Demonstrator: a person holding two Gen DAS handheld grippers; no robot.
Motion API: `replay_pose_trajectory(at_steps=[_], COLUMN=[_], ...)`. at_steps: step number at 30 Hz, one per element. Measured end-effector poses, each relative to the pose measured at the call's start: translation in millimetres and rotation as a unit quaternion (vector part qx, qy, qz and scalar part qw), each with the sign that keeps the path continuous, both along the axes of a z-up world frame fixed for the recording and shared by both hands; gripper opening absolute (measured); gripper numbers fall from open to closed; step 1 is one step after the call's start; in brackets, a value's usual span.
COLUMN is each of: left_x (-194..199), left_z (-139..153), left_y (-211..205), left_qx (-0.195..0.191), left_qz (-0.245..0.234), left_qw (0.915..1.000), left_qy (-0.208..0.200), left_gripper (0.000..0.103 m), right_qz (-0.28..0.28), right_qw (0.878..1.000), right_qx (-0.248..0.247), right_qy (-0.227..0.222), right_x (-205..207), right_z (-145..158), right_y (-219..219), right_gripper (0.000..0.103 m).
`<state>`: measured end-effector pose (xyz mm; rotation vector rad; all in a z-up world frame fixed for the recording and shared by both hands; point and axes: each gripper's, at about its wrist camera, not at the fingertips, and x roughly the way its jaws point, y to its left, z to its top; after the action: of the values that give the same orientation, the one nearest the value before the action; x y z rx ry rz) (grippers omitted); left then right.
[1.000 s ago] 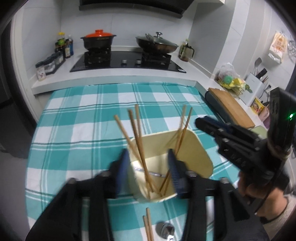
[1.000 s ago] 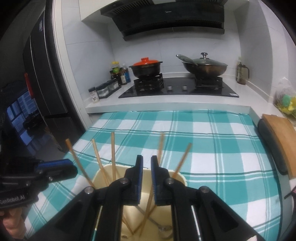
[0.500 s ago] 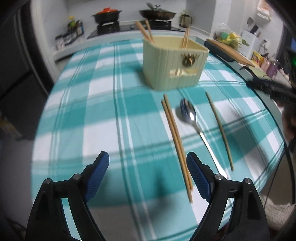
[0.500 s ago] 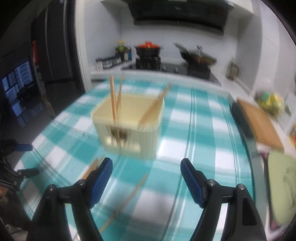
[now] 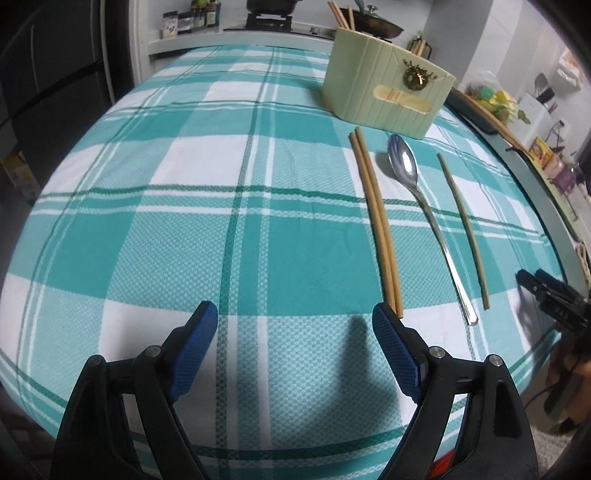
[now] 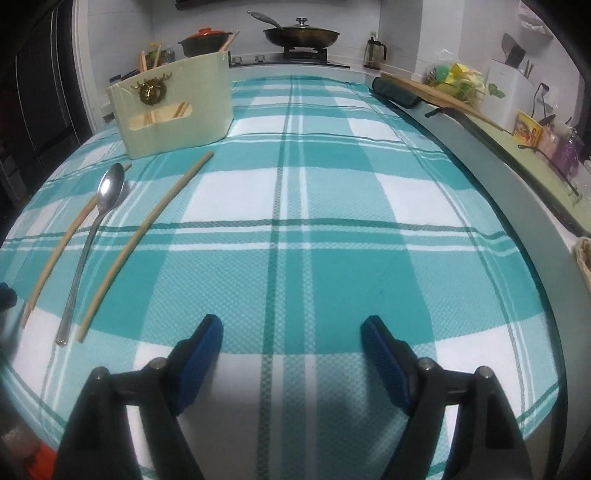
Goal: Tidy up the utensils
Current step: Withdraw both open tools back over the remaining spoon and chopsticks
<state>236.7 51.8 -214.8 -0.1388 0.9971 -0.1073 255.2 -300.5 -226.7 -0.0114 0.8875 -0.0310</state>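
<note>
A cream utensil holder (image 5: 384, 92) with several chopsticks in it stands at the far side of the checked tablecloth; it also shows in the right wrist view (image 6: 173, 110). In front of it lie a pair of chopsticks (image 5: 376, 221), a metal spoon (image 5: 424, 206) and a single chopstick (image 5: 463, 229). The right wrist view shows the spoon (image 6: 92, 229), the single chopstick (image 6: 144, 240) and the pair of chopsticks (image 6: 61, 251) at left. My left gripper (image 5: 295, 325) is open and empty near the table's front edge. My right gripper (image 6: 291, 336) is open and empty, low over the cloth.
A stove with an orange-lidded pot (image 6: 205, 38) and a wok (image 6: 301, 35) stands behind the table. A cutting board (image 6: 439, 94) and counter clutter run along the right side. The right gripper's tip (image 5: 543, 288) shows at the left view's right edge.
Both grippers have pulled back from over the holder to the table's near edge and opened wide. The view now sits low over the cloth, with the loose utensils ahead.
</note>
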Motion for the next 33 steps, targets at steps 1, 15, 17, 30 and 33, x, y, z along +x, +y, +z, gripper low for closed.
replay_pose_trajectory(at_steps=[1,15,17,30,33], left_x=[-1.0,-5.9,-6.4,-6.1,-6.2], left_z=[-0.2,-10.7,-10.9,-12.1,-12.5], left_y=[-0.7,-21.4,-20.6,-21.3,-21.5], left_qx=[0.001,0.076,0.074,0.077,0.078], left_qz=[0.002,-0.014,-0.012,-0.031,-0.031], left_qw=[1.0,0.9969,0.9972,0.9965,0.9964], left_qy=[-0.002,-0.007,-0.009,-0.009,-0.011], left_gripper=[0.088,0.1,0.101,0.102,0.103], right_qz=[-0.008,-0.016,-0.017,-0.016,-0.014], right_qw=[1.0,1.0,1.0,0.999,0.999], right_qx=[0.005,-0.002,-0.002,-0.004,-0.004], right_qy=[-0.002,-0.026,-0.022,-0.034,-0.033], right_x=[-0.2,-2.2,-1.6,-3.9,-4.4], right_z=[-0.8,-5.0,-4.9,-6.3,-6.2], right_y=[-1.8,4.2,4.1,4.3,3.7], right_gripper=[0.085,0.092,0.092,0.092,0.092])
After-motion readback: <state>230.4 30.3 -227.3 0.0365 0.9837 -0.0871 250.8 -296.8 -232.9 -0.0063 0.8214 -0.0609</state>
